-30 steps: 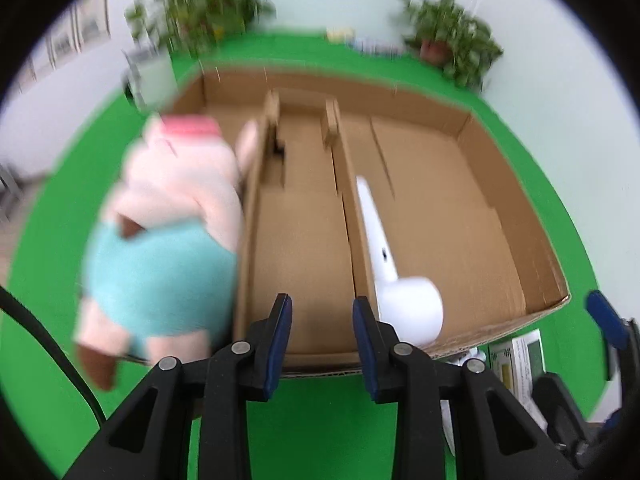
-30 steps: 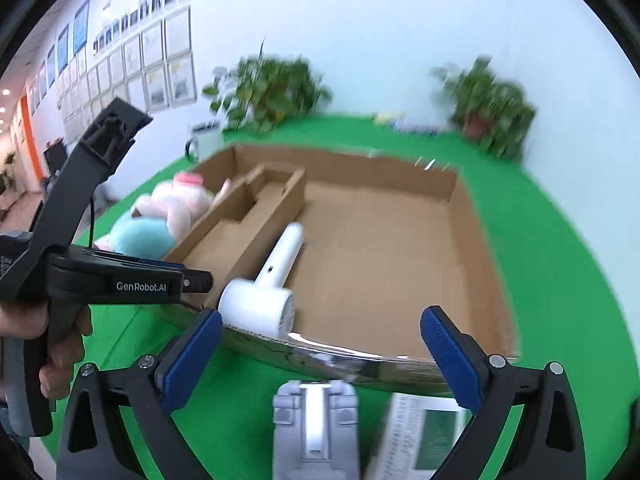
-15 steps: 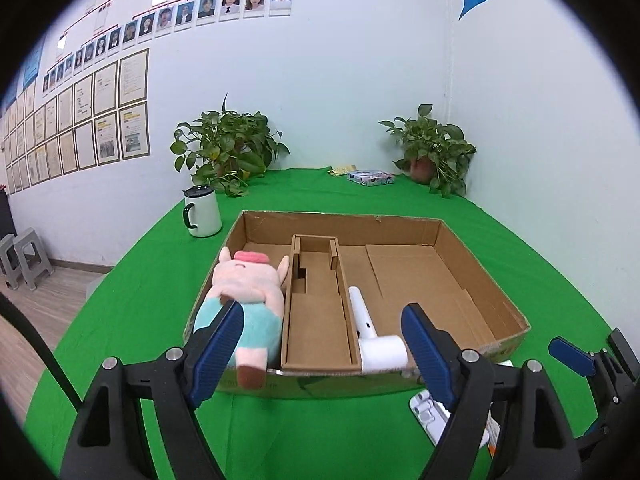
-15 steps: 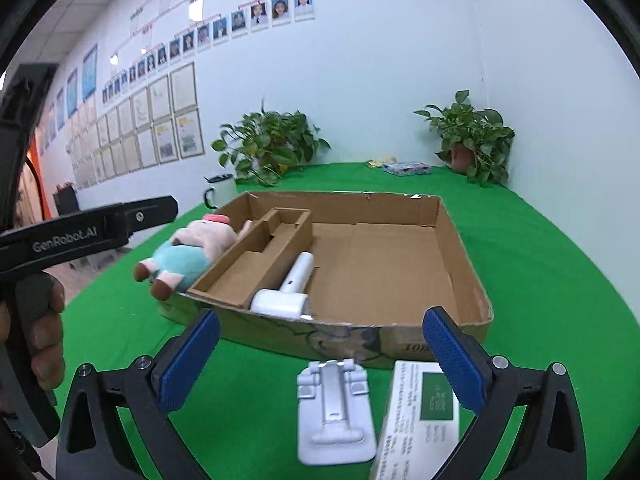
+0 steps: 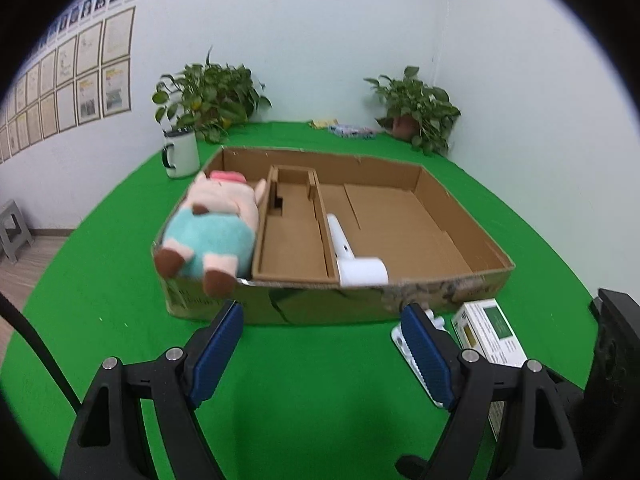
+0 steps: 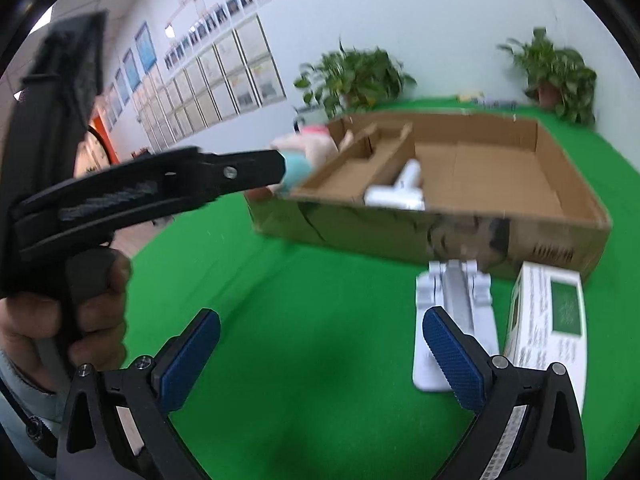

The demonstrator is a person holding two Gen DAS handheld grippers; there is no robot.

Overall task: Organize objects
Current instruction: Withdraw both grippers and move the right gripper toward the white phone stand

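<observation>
A shallow cardboard box (image 5: pixel 448 296) (image 6: pixel 532 236) lies on the green cloth. A plush pig (image 5: pixel 212 228) (image 6: pixel 298 156) fills its left compartment, feet over the front wall. A white hair dryer (image 5: pixel 356 260) (image 6: pixel 400 192) lies beside the inner divider. In front of the box lie a white folding stand (image 5: pixel 398 336) (image 6: pixel 452 304) and a white carton with a green label (image 5: pixel 490 330) (image 6: pixel 548 320). My left gripper (image 5: pixel 320 354) is open and empty, short of the box front. My right gripper (image 6: pixel 320 360) is open and empty, left of the stand.
A white mug (image 5: pixel 181 155) stands behind the box's left corner. Potted plants (image 5: pixel 208 96) (image 5: pixel 416 108) stand by the back wall. The left gripper's body and the hand (image 6: pixel 80 300) holding it fill the left of the right wrist view. A grey stool (image 5: pixel 14 232) stands off the table's left.
Both grippers have pulled back from the box and lowered toward the cloth. The right gripper has swung left, so the stand and carton now sit to its right.
</observation>
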